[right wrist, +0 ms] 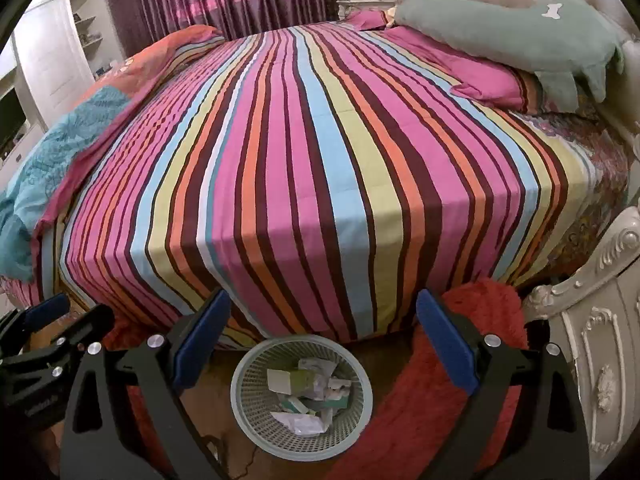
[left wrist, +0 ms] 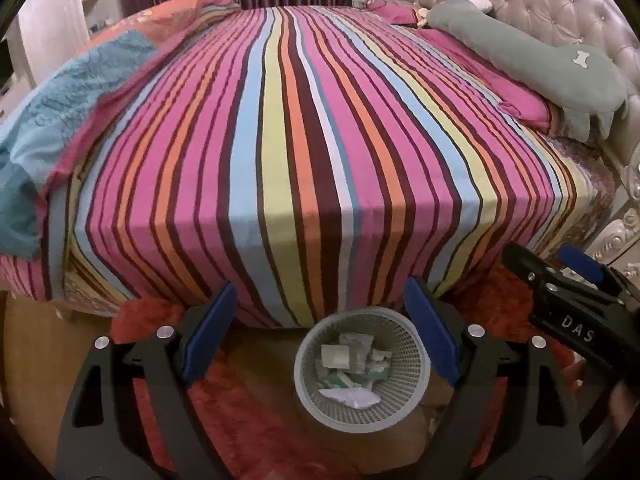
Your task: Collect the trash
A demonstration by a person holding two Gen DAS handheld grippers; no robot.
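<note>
Left gripper [left wrist: 320,312] and right gripper [right wrist: 322,316], both with jaws standing apart and nothing between them, held above a grey mesh wastebasket [left wrist: 308,354] on the floor at the foot of a bed; crumpled paper and small cartons [right wrist: 306,394] lie inside the basket, which stands just beside a red shaggy rug [right wrist: 486,308]; the striped bedspread [left wrist: 304,140] shows no loose litter in either view; a green dog-shaped cushion [right wrist: 504,36] rests by the headboard. Probable hazards: a low gripper clipping the light basket's rim and tipping it, spilling the contents; stray scraps hidden beyond the fisheye edges going uncollected.
</note>
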